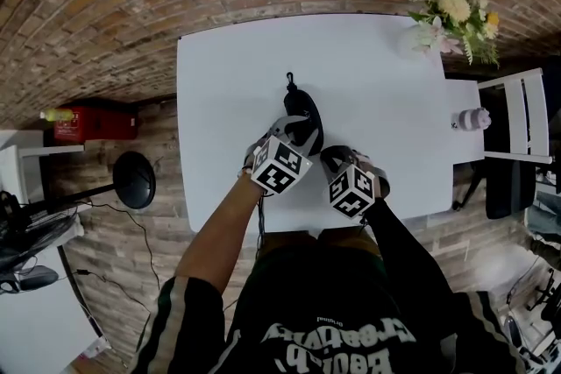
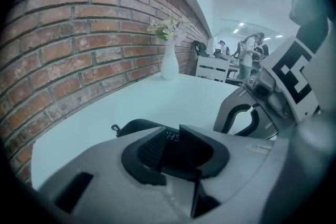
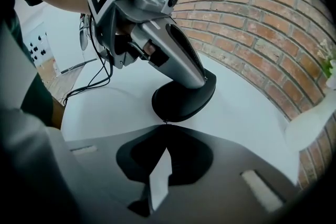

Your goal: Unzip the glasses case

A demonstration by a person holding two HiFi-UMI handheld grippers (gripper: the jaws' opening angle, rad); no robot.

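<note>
Looking down in the head view, the black oval hard-shell glasses case point(image 1: 305, 114) is lying closed on the white rectangular table point(image 1: 219, 101), the left gripper point(image 1: 296, 131) bearing on its near half, the right gripper point(image 1: 330, 157) meeting its near end. In the left gripper view, those jaws are standing half apart, clamping the case between their pads. In the right gripper view, the jaws are pressing fully together at the case's near end, apparently pinching the small metal zip pull point(image 3: 165, 123). Unzipping is seemingly just starting; next, the pull is wanting a steady draw around the case's rim.
</note>
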